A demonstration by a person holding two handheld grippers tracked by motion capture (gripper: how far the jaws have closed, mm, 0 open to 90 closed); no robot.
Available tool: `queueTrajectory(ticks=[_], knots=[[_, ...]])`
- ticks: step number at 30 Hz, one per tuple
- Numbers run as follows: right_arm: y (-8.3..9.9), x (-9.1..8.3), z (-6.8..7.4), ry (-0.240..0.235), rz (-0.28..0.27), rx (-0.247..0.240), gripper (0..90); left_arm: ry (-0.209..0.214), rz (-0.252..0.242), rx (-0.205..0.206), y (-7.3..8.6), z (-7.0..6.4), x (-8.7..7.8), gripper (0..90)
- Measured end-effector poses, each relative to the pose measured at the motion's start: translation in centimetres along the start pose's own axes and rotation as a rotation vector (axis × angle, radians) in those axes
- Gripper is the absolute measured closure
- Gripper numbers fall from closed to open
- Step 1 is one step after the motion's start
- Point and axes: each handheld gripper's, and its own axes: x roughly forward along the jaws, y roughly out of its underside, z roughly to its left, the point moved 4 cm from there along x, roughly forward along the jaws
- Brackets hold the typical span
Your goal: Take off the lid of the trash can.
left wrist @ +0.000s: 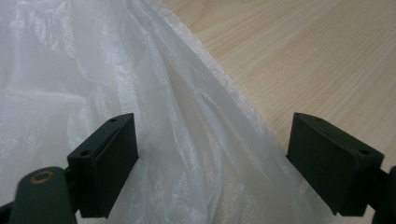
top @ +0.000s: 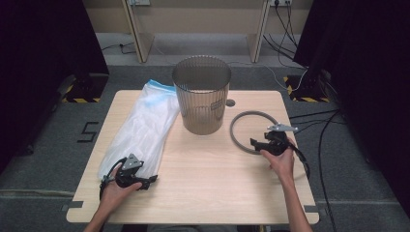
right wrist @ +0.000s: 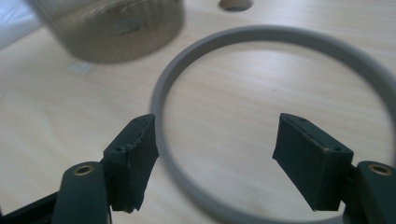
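- Film first: the translucent white plastic bin bag [top: 140,128] lies flat along the left of the pale wooden worktop [top: 208,188], its blue-tinted far end beside the ribbed grey translucent waste bin [top: 201,94] standing at the far middle.
- The thin grey plastic ring [top: 241,140] lies flat, right of the bin.
- Risk: the slick film could slip or tear if pinched in a single layer, and the ring may skid away if clipped off-centre.
- Left hand-held gripper [left wrist: 212,158]: jaws wide apart, straddling the bag's near edge, clamping nothing.
- Right hand-held gripper [right wrist: 215,163]: jaws wide apart over the ring's near arc, left jaw just beside it, unclosed.
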Motion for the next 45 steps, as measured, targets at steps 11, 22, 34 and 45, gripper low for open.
queueTrajectory(ticks=[11, 22, 34, 45], knots=[[3.6, -0.6, 3.5, -0.031, 0.039, -0.066, 29.8, 0.000, 0.000, 0.000, 0.0, 0.0, 0.0, 15.1], [6.1, -1.9, 4.9, -0.030, 0.070, -0.097, 29.0, 0.000, 0.000, 0.000, 0.0, 0.0, 0.0, 15.0], [7.6, -2.6, 5.9, -0.039, 0.089, -0.110, 28.2, 0.001, 0.000, 0.000, 0.0, 0.0, 0.0, 15.0], [8.6, -2.4, 6.5, -0.019, 0.111, -0.143, 25.3, 0.000, 0.000, 0.000, 0.0, 0.0, 0.0, 15.0]])
